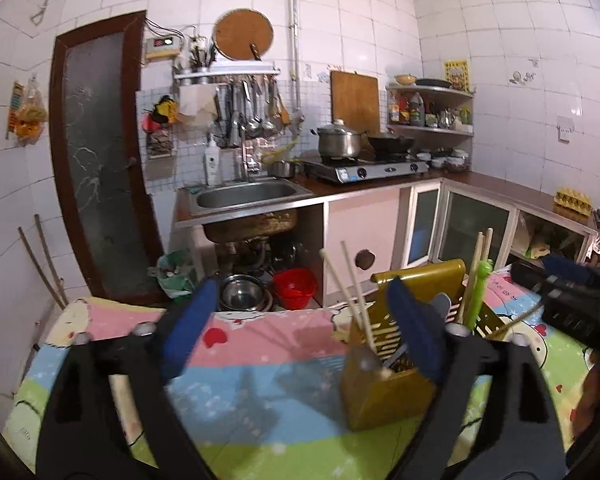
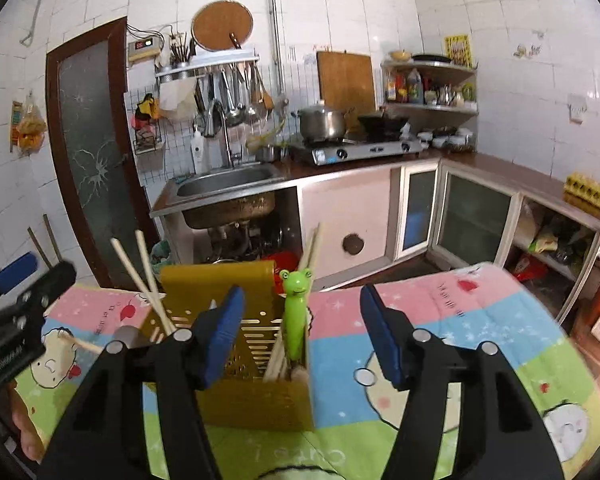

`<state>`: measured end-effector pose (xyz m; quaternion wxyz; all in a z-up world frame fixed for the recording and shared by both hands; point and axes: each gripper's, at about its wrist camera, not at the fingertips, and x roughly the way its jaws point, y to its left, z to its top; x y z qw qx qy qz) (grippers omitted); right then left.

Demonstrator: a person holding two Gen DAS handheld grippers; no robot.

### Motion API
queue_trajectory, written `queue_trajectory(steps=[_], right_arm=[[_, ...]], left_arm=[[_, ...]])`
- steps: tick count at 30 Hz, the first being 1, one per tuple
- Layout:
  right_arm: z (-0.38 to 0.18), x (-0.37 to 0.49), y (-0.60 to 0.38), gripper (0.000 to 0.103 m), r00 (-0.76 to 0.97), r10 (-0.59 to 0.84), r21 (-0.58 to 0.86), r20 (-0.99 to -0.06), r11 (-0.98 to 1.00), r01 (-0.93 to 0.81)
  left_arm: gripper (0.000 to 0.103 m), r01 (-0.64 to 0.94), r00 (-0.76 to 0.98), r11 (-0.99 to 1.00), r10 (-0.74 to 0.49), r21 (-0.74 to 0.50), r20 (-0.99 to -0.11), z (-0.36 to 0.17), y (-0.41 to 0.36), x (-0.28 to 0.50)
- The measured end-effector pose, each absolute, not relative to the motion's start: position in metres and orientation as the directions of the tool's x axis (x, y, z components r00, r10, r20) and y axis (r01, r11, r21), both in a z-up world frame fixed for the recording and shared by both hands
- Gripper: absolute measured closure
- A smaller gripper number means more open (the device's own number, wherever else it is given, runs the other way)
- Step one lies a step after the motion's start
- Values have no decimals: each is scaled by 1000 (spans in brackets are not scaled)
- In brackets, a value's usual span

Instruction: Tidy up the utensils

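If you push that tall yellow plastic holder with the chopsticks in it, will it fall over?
The tall yellow plastic utensil holder probably tips easily: it stands upright on a soft cartoon blanket. The wooden chopsticks and the green frog-topped utensil stick out high, likely making it top-heavy. The slotted plastic looks light.

A mustard-yellow utensil holder [image 2: 236, 360] with pale slotted perforations is seen just ahead of the black, blue-padded right hand-held gripper [image 2: 302, 336]; beside it a bright green frog-topped utensil [image 2: 296, 308] and pale wooden chopsticks [image 2: 140, 272] are shown, over a cartoon-printed pink, blue and green cloth [image 2: 440, 332].
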<state>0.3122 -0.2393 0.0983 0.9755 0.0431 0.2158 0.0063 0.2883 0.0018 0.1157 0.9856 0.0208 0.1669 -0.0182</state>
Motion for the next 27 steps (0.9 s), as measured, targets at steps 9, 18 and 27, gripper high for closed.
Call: queue_trajectory(steps=[9, 18, 27], right_arm=[[72, 207, -239, 8, 929, 37, 59, -367, 998, -16], [6, 120, -219, 5, 936, 64, 23, -347, 998, -60], [-6, 91, -214, 5, 961, 20, 12, -274, 1000, -17]], left_arm=[[5, 20, 952, 1000, -12, 24, -307, 88, 23, 198], [5, 63, 958, 995, -38, 79, -283, 27, 13, 108], [5, 54, 977, 997, -40, 63, -211, 3, 17, 80]])
